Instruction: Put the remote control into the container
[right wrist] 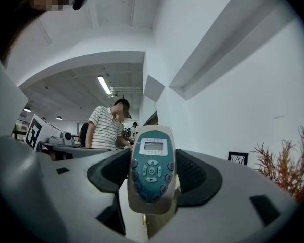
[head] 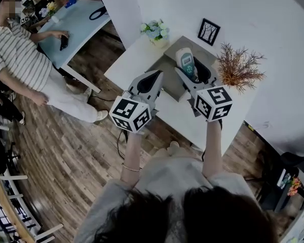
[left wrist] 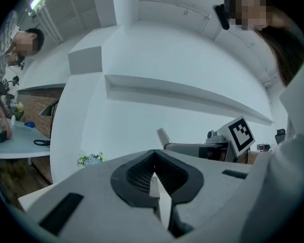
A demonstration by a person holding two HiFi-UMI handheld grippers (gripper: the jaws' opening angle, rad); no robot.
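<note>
Right gripper (right wrist: 152,184): pinching the remote control (right wrist: 151,161) by its lower half. It stands upright between my jaws, with the screen and buttons facing the camera.
Left gripper (left wrist: 155,180): jaws pressed together with nothing between them. It hangs just left of my right gripper, at about the same height.
Remote control: in the air in my right gripper, above the container (head: 167,69). As far as I can judge, it is not yet inside.
Container: a grey open box on the white table (head: 137,54), beneath and just ahead of my right jaws. The gripper partly covers it.
Around: a flower pot (head: 155,32) sits beyond my left gripper, a dried plant (head: 238,65) to the right of my right gripper, and a small picture frame (head: 209,31) further ahead.
Step in hand: carrying the remote over the box, I judge. The grasp is made and the release is not.
Next move: lower my right gripper until the remote sits inside the walls, tip it flat, then spread the jaws. The left gripper should stay clear.
</note>
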